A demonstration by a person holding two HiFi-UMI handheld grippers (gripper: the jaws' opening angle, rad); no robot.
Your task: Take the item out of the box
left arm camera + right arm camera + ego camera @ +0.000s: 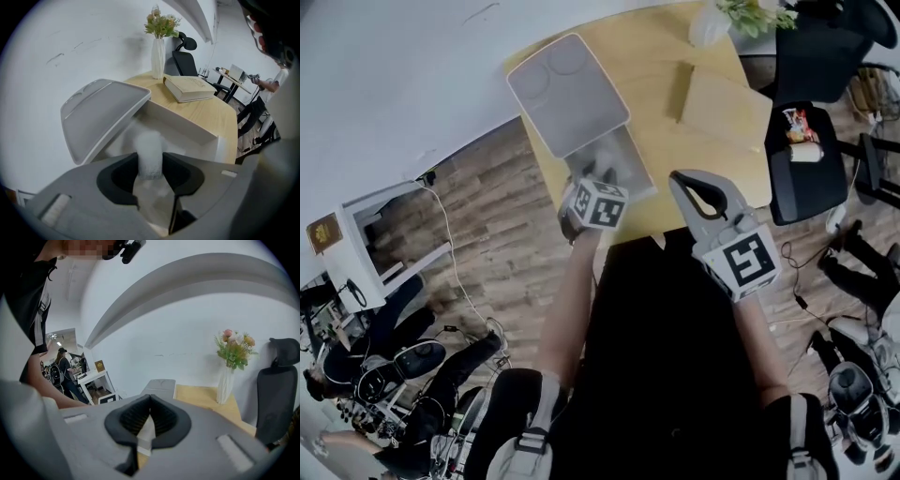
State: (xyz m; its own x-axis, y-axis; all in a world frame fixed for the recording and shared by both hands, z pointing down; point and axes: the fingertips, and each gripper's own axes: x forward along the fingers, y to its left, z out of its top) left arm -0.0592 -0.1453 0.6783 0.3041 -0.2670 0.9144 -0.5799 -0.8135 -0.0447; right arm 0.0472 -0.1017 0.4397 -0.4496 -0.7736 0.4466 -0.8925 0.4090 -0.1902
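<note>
A pale grey box (630, 174) stands on the wooden table (666, 202) with its lid (567, 94) swung up and back. In the left gripper view the lid (101, 115) leans to the left and the box's far wall (180, 123) shows behind the jaws. My left gripper (150, 169) sits over the box's open mouth, shut on a white, fuzzy, upright cylinder (150, 152); its black pads (123, 176) press both sides. In the head view the left gripper (596, 180) is blurred and mostly hidden by its marker cube. My right gripper (701, 190) hovers at the table's near edge, shut and empty, away from the box (158, 387).
A thick book (722, 103) lies on the table's right side, and a white vase of flowers (158, 56) stands at the far corner. A black office chair (806, 164) is just right of the table. People and desks fill the room at left (65, 371).
</note>
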